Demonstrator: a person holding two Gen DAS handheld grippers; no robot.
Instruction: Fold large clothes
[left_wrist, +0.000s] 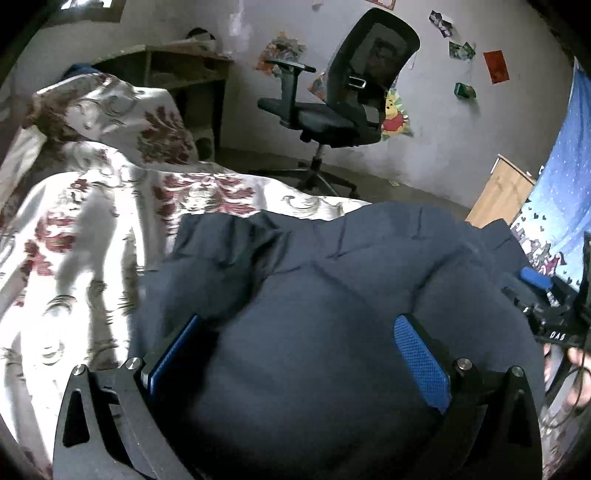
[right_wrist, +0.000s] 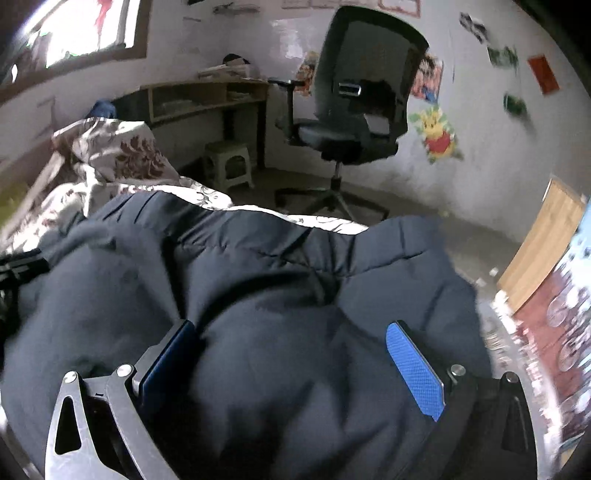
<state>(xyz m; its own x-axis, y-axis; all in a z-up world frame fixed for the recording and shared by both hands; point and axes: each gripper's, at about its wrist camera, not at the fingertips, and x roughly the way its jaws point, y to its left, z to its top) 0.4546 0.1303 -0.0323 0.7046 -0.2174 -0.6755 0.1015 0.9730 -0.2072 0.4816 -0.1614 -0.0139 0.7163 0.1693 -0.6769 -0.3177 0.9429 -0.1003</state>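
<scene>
Lying bunched on the bed (left_wrist: 92, 221), w/ floral sheet in cream & dark red: a large dark navy garment (left_wrist: 332, 277), puffy, creased, filling the lower half of both views. Far edge of garment w/ a seam/hem fold, near bed's far side; sheet visible beyond & to the left of it.

Left gripper (left_wrist: 295, 350) over the garment, jaws spread wide apart, blue pads (left_wrist: 421, 362) on either side of a bulge of navy cloth. Cloth between the fingers, but nothing pinched – fingers well apart. Can't tell if tips press into the fabric or hang just above.

Right gripper (right_wrist: 288, 354) likewise spread wide, blue pad (right_wrist: 415, 373) clear on its right finger, left pad seen edge-on. Navy cloth swelling up between the fingers, no clamp on it. Contact w/ fabric: can't tell. Right view motion-blurred, esp. at right edge.

In left wrist view, at right edge: part of the other black tool & bit of a hand (left_wrist: 576, 362), w/ cable.

Bkgd: black mesh office chair (left_wrist: 351, 92) on the floor beyond the bed, wooden desk (left_wrist: 177, 66) by the wall, small pale stool (right_wrist: 229, 166) under it. Stickers & pics on the white wall, incl. a yellow cartoon bear (left_wrist: 397, 114). Pillow (left_wrist: 110, 110) in same floral print at bed's head. Blue patterned cloth (left_wrist: 565, 184) hanging at right, wooden board (left_wrist: 498, 195) beside it. Window (right_wrist: 74, 29) top left in right wrist view.
</scene>
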